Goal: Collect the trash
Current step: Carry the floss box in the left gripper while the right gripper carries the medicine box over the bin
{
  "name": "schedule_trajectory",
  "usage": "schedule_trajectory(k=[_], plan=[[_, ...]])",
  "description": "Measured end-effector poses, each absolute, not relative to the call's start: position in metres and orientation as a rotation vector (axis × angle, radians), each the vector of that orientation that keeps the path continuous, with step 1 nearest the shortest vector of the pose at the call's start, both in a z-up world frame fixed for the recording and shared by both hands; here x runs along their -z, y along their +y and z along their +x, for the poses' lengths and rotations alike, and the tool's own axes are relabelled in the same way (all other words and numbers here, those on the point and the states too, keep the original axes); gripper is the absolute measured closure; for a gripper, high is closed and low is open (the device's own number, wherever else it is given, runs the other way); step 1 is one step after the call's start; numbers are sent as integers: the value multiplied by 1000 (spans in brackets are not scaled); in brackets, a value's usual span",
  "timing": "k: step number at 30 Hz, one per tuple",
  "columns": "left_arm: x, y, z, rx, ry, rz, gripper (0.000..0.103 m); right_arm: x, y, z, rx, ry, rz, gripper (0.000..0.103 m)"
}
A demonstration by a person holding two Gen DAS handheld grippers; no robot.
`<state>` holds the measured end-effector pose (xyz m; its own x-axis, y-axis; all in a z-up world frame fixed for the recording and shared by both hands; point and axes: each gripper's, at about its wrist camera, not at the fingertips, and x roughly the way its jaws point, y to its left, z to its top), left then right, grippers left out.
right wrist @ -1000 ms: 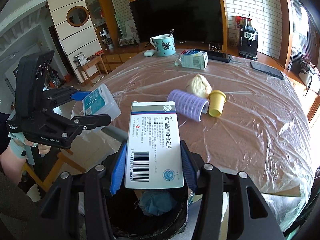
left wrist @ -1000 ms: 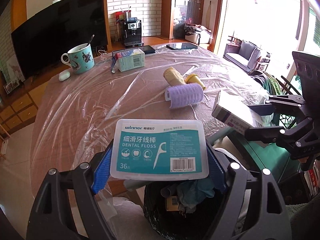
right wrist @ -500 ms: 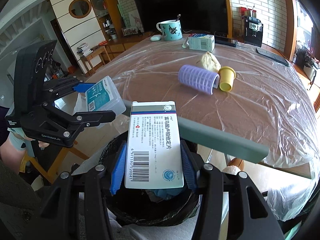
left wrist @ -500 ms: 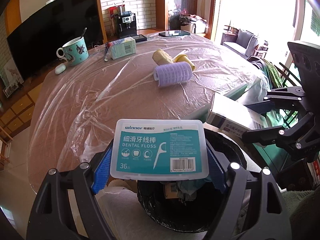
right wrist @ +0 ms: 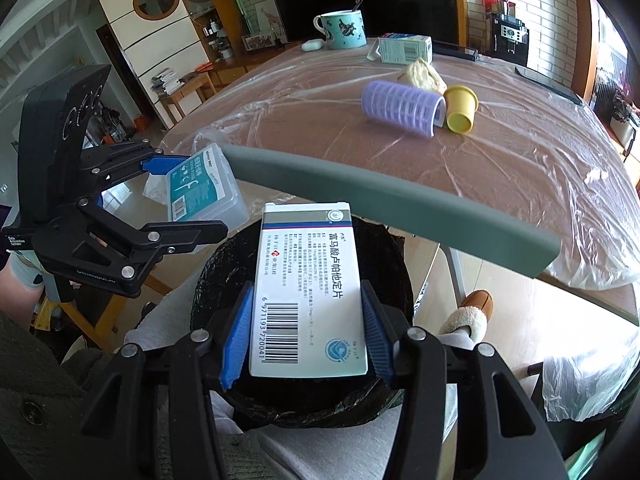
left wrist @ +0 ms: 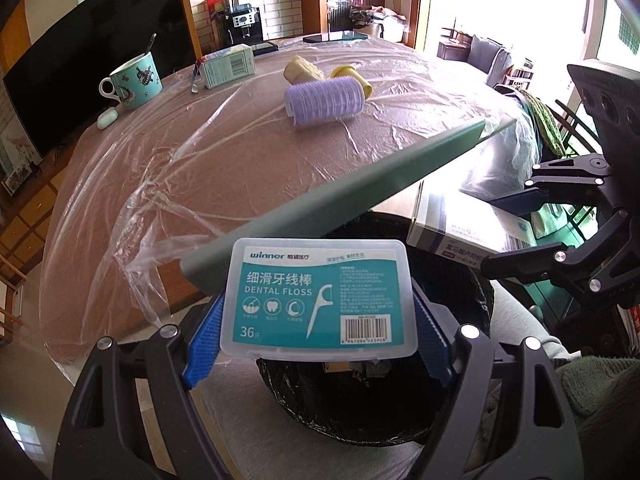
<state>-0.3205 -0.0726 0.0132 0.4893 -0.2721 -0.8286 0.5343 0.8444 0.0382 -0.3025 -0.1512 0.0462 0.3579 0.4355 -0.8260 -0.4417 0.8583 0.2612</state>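
We had both tools loaded over the bin point(right wrist: 304, 404). Left tool point(left wrist: 318, 336) was clamped on the floss box point(left wrist: 318, 298); right tool point(right wrist: 306, 340) was clamped on the medicine carton point(right wrist: 308, 296). Both items sat above the bin's black liner, just off the table's point(left wrist: 248, 168) near edge.

Risks, as we judged them: the grey bar point(right wrist: 384, 208) crossed close above the bin, so a lift or swing could have knocked a box loose. The floss box hung near the bin's near rim, so releasing it there might have dropped it outside. The two tools were near each other and could have bumped on release.

Readable text: floss box said "winner", "DENTAL FLOSS", "36", plus a barcode. Carton carried Chinese print and a barcode starting 6 971193; the rest was too small to read.

Still on the table: roller point(left wrist: 324, 100), yellow cup point(right wrist: 460, 108), mug point(left wrist: 134, 82).
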Motion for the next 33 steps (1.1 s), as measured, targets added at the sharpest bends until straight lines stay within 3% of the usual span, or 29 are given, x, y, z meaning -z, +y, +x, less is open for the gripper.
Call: schedule_trajectory(k=[33], plan=[[49, -73, -311, 453, 1049, 352, 21, 6, -140, -299, -542, 1179, -33, 53]])
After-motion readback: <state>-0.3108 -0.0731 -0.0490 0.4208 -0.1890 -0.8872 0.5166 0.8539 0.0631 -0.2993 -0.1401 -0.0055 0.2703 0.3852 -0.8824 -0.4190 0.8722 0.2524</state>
